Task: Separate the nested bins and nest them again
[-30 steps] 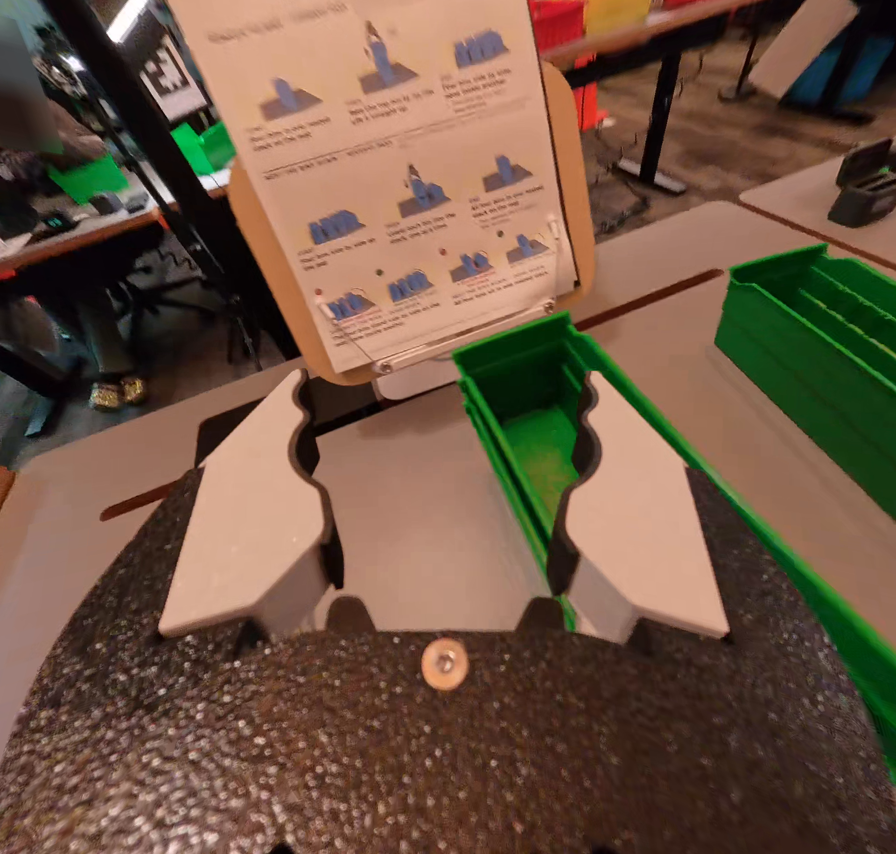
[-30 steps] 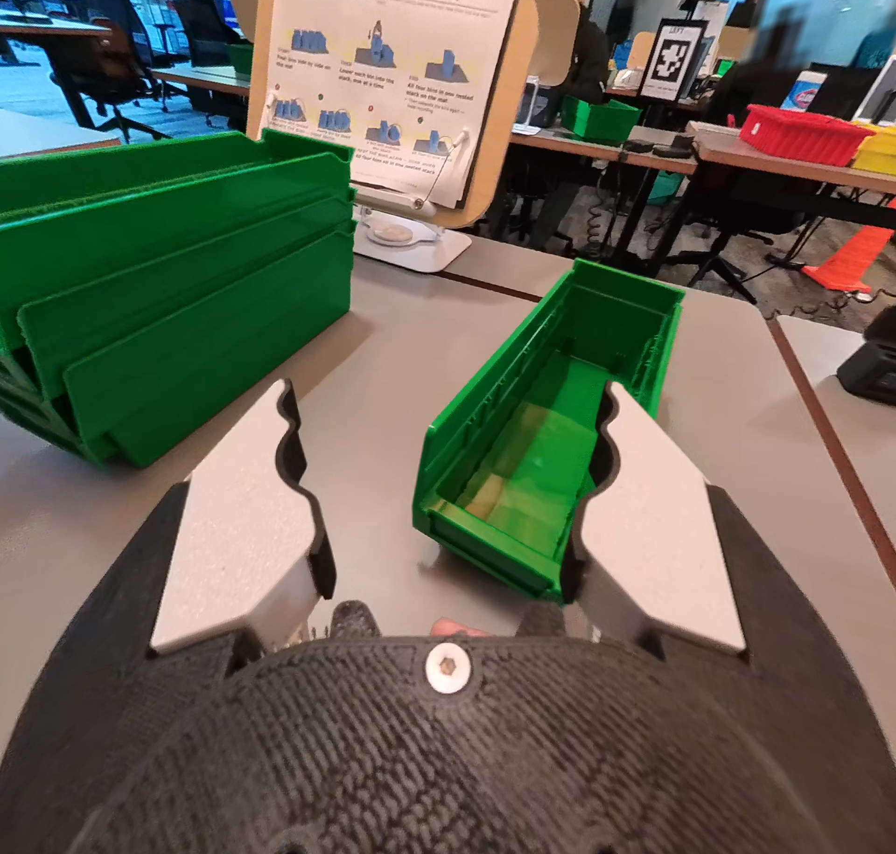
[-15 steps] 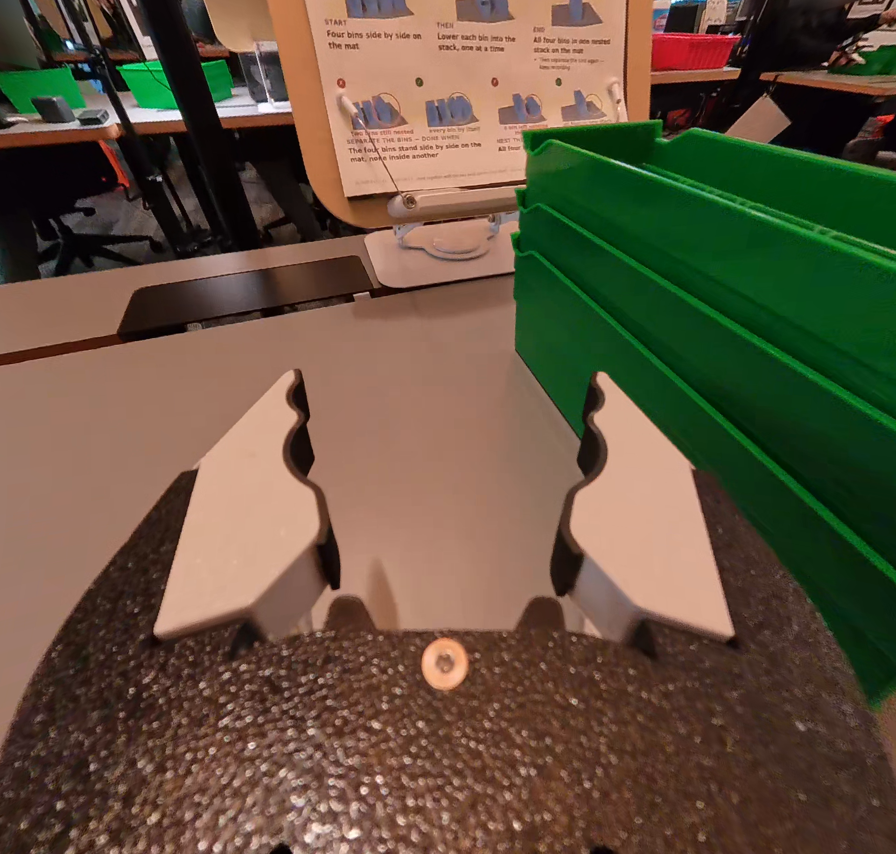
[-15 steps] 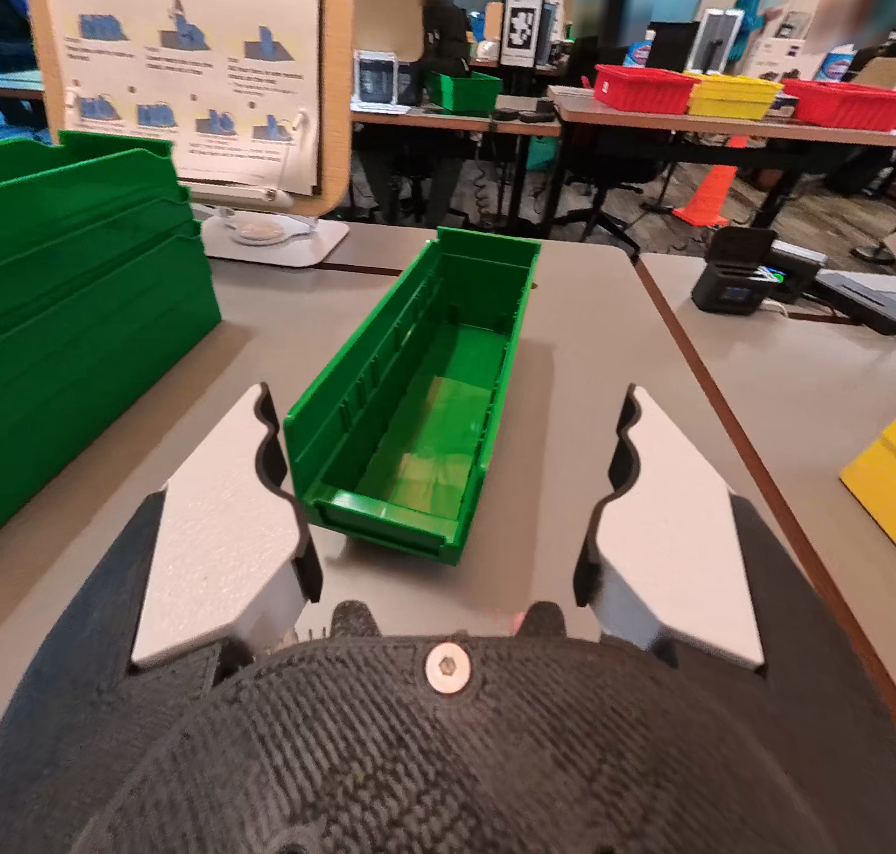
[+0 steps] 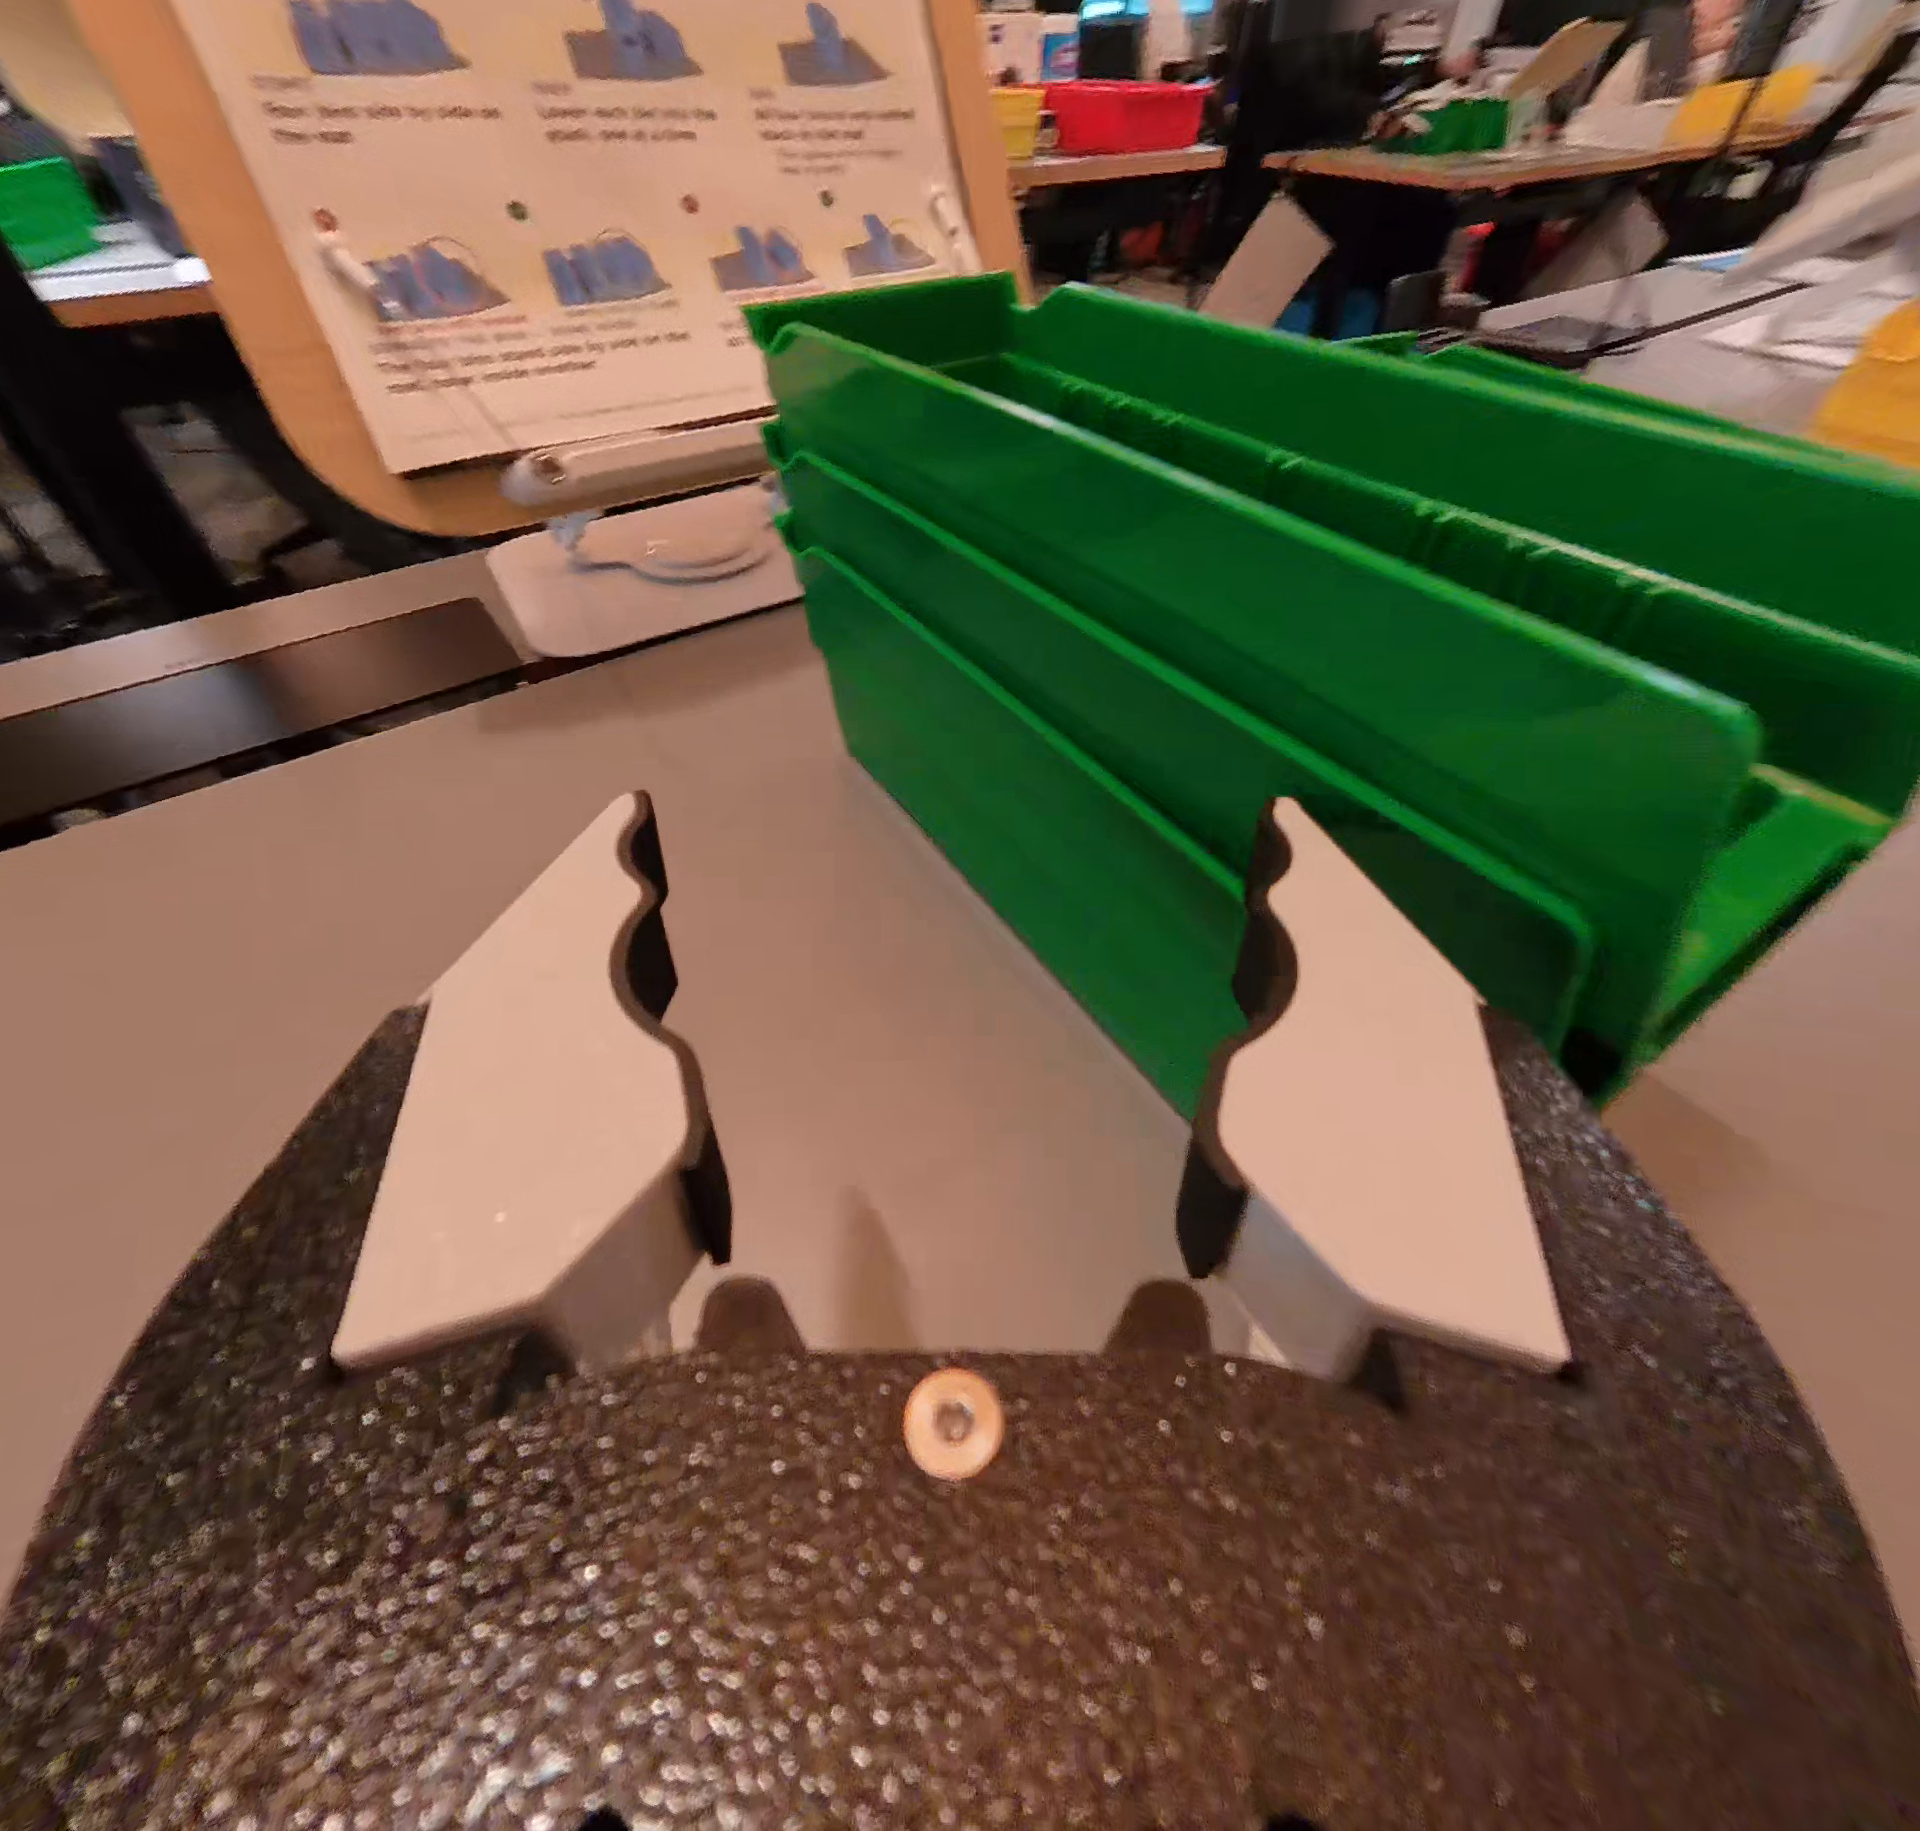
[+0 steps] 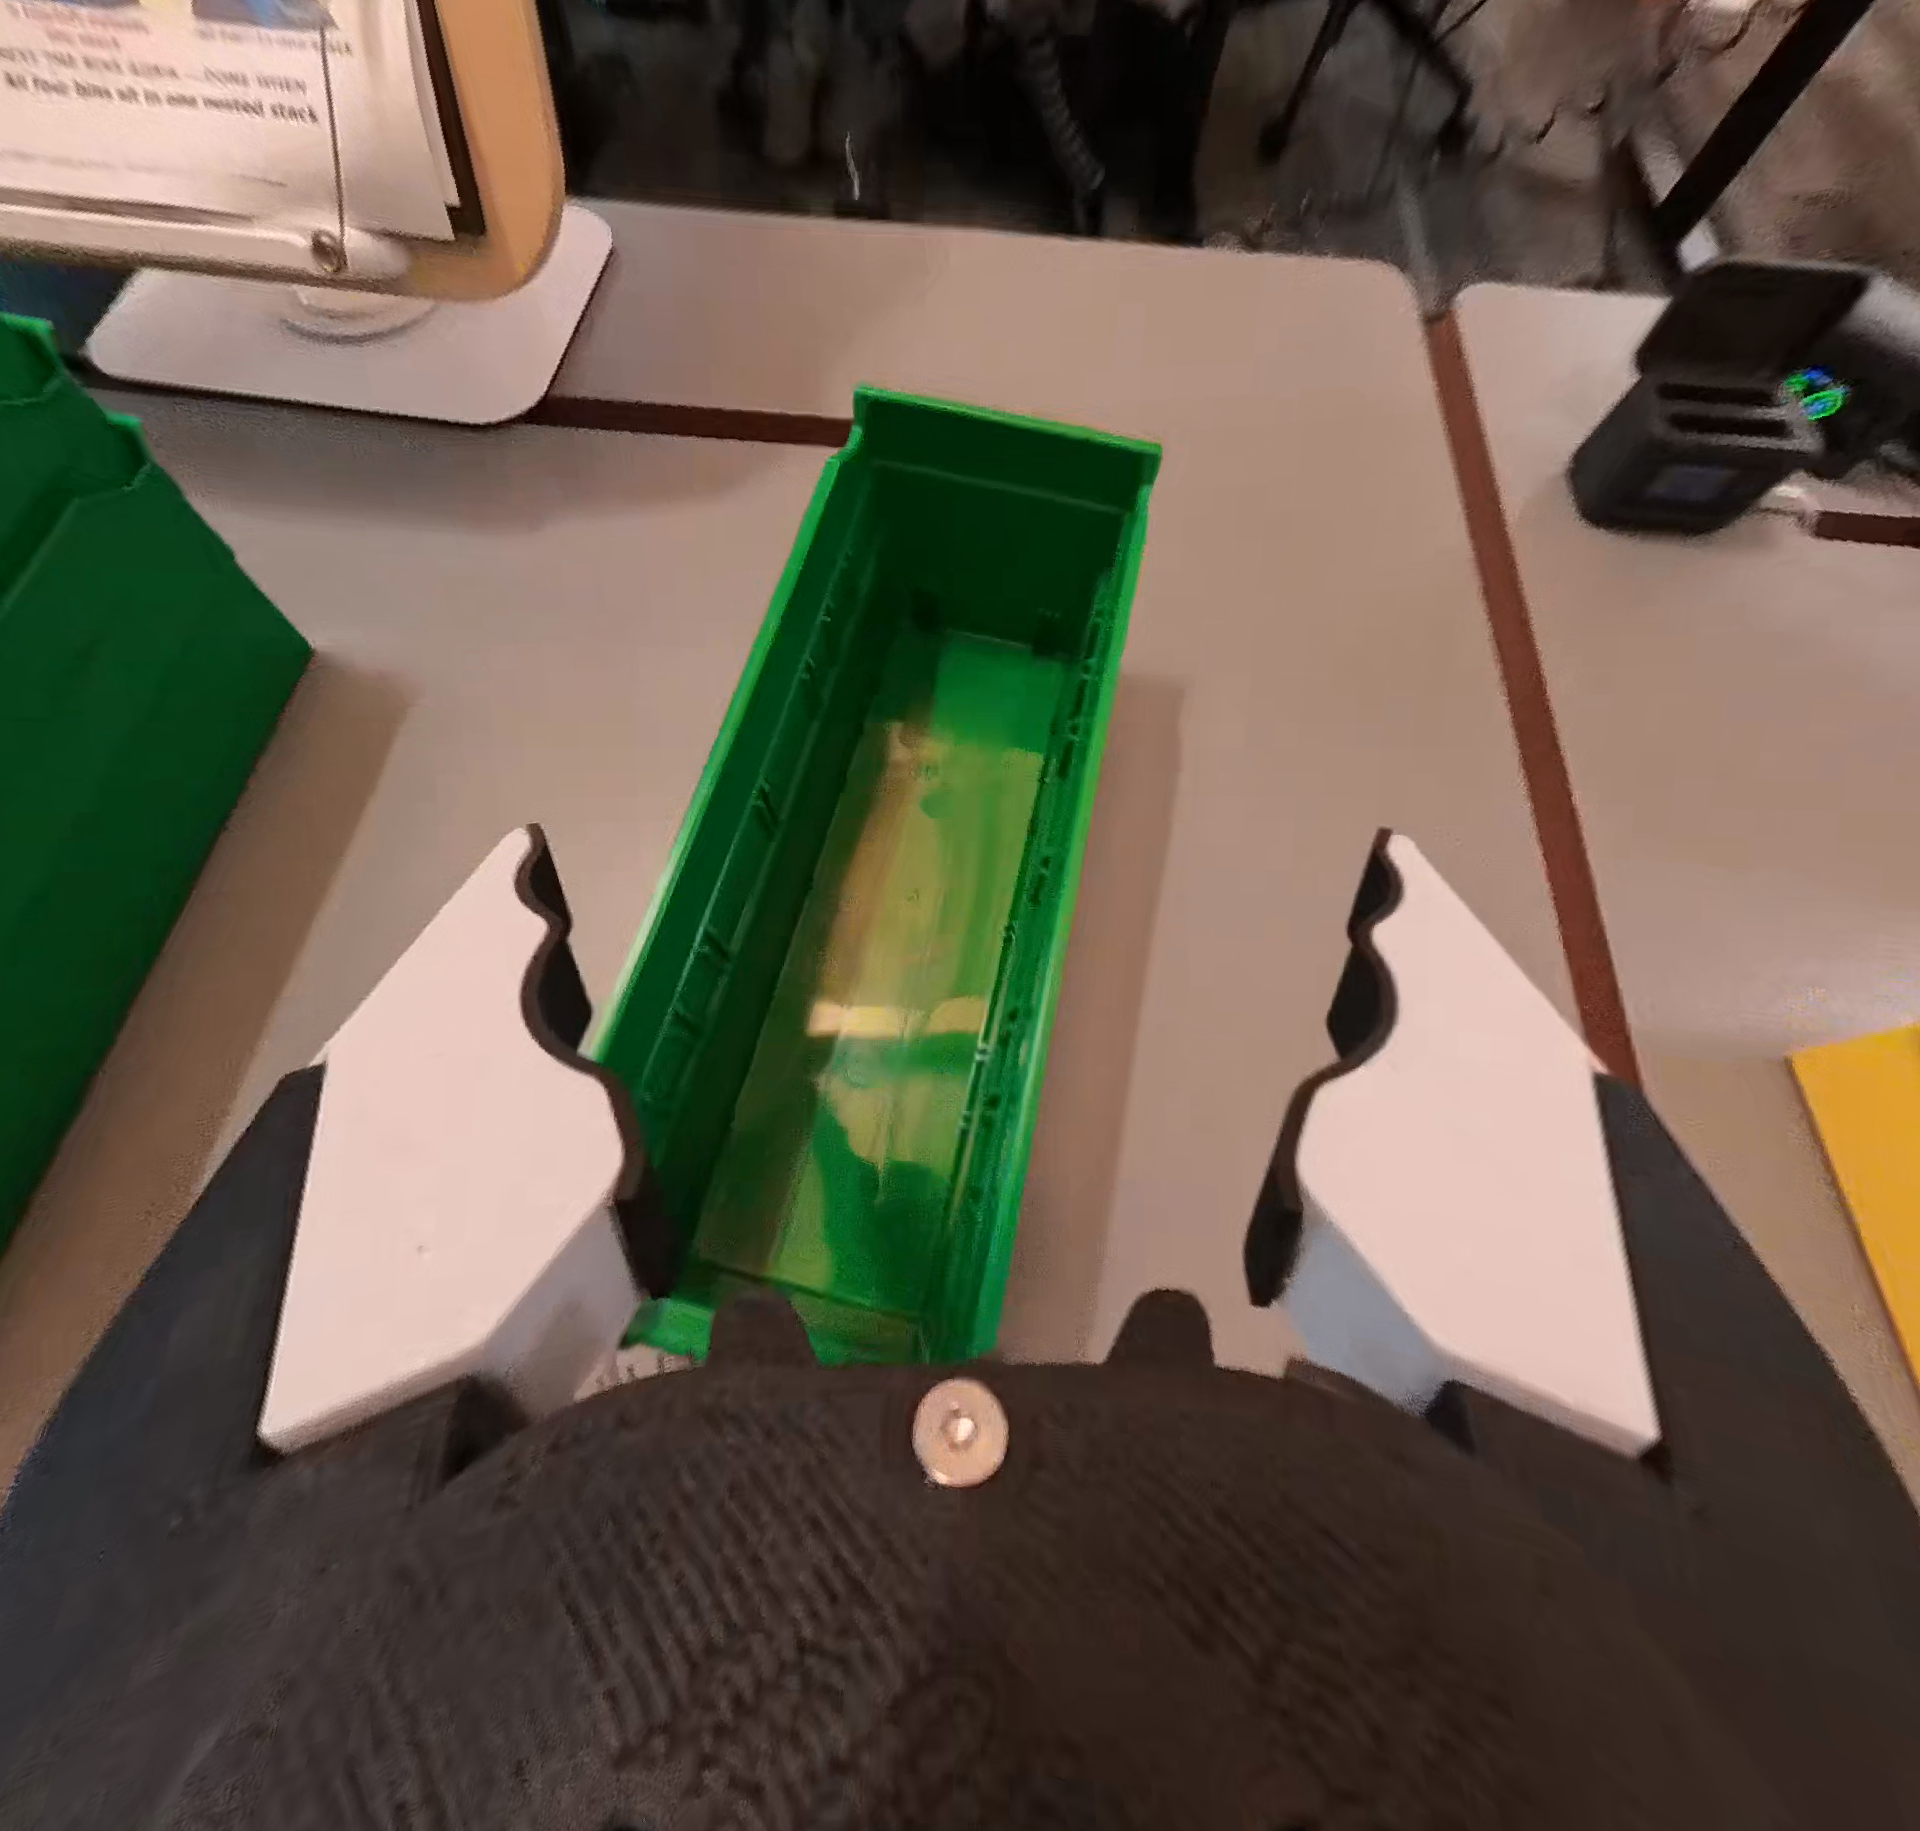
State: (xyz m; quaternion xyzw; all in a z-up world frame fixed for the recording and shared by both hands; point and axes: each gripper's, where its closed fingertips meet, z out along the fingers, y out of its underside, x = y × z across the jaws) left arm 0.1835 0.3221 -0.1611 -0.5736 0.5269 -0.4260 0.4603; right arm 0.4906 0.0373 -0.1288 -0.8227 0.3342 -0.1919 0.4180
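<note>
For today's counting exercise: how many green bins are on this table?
4: one bin stands alone under the right gripper; three sit nested in a stack beside the left gripper. Others may be hidden.

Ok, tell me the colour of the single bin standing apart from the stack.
Green, the same as the stack. The single bin shows best in the right wrist view.

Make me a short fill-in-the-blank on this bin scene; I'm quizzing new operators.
1. Every bin on the table is coloured ____.
2. The single bin holds ____.
3. The right gripper is ____.
4. Beside the left gripper, the nested stack lies on its ____ side.

Answers: green; nothing; open; right
</note>
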